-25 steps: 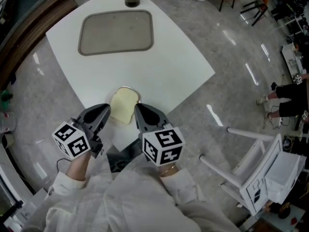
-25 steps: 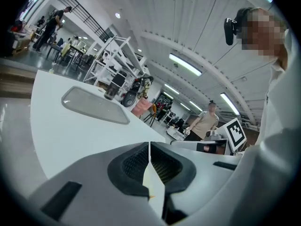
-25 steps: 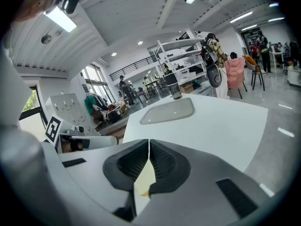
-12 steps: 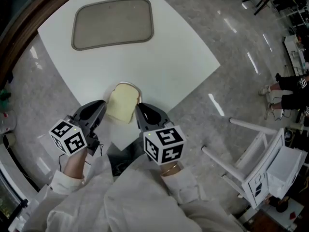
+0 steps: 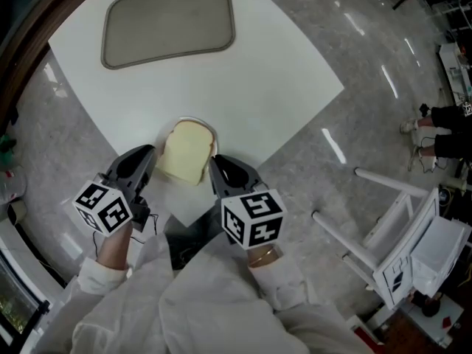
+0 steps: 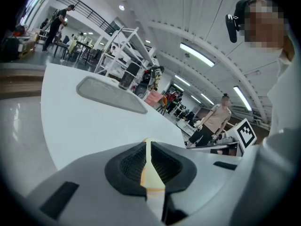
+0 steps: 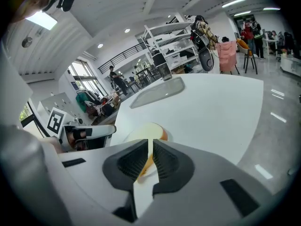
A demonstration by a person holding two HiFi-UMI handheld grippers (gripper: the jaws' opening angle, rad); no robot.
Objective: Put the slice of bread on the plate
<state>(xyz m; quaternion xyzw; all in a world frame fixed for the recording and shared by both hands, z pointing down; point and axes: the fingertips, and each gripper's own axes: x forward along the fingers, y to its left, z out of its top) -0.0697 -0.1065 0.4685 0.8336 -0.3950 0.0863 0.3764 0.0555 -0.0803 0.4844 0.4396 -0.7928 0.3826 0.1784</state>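
The slice of bread [image 5: 186, 152] is pale with a tan crust. It lies flat over a small white plate [image 5: 198, 122], of which only the far rim shows, near the white table's near corner. My left gripper [image 5: 150, 154] sits just left of the bread with its jaws shut. Just right of the bread is my right gripper [image 5: 213, 164], also shut. In the right gripper view the bread [image 7: 149, 131] lies just beyond the jaws. In the left gripper view only a cream sliver of bread [image 6: 146, 166] shows through the slit between the jaws.
A grey tray [image 5: 168, 22] lies at the far side of the white table [image 5: 258, 87]. A white chair [image 5: 398, 249] stands on the shiny floor to the right. People and shelving stand far behind.
The head camera has tipped, so the table and tray sit higher in view. Both grippers stay shut on either side of the bread, and the left one has shifted slightly leftward.
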